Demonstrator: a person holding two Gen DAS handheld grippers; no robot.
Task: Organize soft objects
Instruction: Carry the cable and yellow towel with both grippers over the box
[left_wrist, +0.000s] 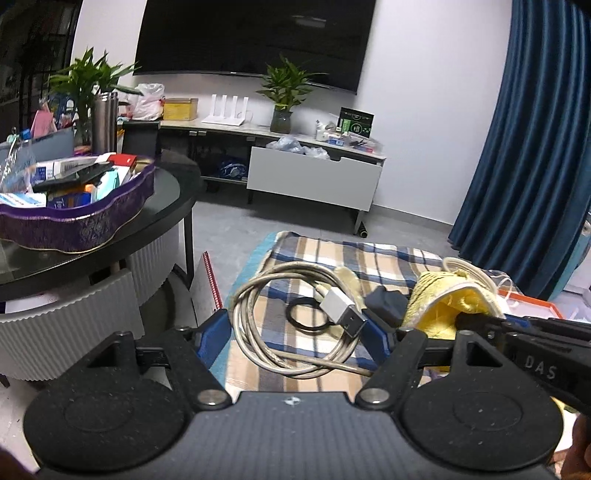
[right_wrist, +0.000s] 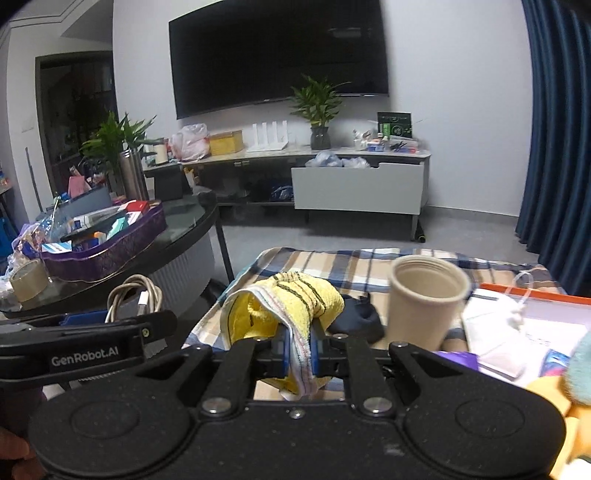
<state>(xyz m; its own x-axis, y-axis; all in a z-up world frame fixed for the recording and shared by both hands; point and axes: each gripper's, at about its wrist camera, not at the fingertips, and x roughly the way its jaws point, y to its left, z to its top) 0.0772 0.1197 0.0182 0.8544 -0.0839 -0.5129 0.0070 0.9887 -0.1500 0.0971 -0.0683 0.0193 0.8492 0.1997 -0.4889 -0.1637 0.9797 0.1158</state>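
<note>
Yellow towel (right_wrist: 295, 314) between right tool (right_wrist: 298, 354) pads

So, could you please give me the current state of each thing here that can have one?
Left hand-held gripper: holding the coiled USB cable.
Right hand-held gripper: shut on the yellow towel.
Paper cup: upright, looks empty.
TV stand drawer: open.
Television: off.

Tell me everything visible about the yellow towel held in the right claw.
The yellow terry-cloth towel with dark stripes and a white stitched hem is bunched into a loose roll, soft and crumpled. The right claw is shut on its hem, with a tail of cloth hanging below the blue pads. It sits above the plaid blue-and-tan blanket, beside a dark navy cloth. Whether it touches either cannot be told.
</note>
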